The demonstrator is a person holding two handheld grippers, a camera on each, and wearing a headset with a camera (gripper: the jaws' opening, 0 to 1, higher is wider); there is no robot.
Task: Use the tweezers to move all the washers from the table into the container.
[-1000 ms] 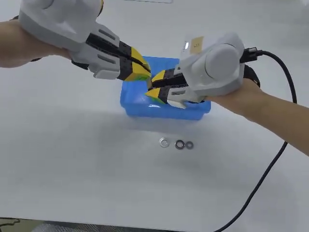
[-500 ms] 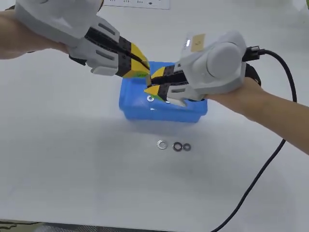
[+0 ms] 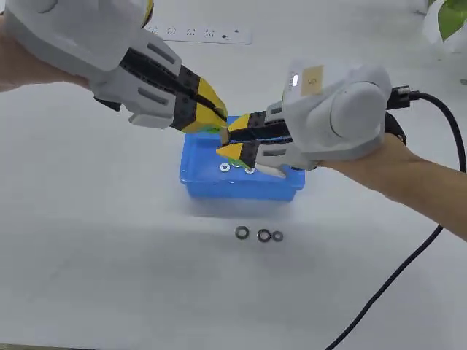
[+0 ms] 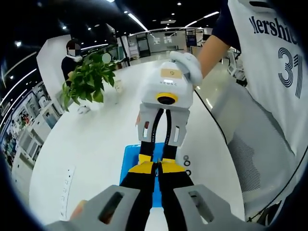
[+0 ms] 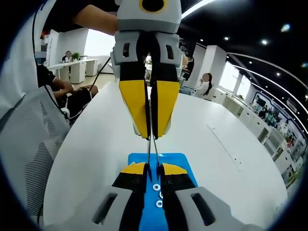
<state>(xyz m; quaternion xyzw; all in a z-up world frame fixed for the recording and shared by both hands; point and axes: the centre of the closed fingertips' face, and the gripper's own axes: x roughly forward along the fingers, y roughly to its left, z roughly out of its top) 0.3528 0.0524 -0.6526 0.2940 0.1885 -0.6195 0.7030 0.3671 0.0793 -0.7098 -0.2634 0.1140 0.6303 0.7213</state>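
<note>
A blue container (image 3: 195,180) sits mid-table with a few washers inside (image 3: 225,168) (image 5: 156,186). Three washers (image 3: 263,235) (image 4: 187,164) lie in a row on the white table just in front of it. My left gripper (image 3: 219,118) comes in from the upper left and my right gripper (image 3: 225,142) from the right; they meet tip to tip above the container's far left part. Thin metal tweezers (image 5: 150,144) run between the two pairs of yellow jaws. Both grippers (image 4: 154,167) (image 5: 153,169) look shut on them.
A white power strip (image 3: 197,34) lies at the table's far edge. A black cable (image 3: 430,240) trails from the right gripper across the table's right side. A potted plant (image 4: 89,82) stands further off. A person's torso (image 4: 269,72) is close on the right.
The head camera has shifted, so the container and washers sit lower in view. Both grippers stay tip to tip over the container, now nearer its far edge, uncovering the washers inside.
</note>
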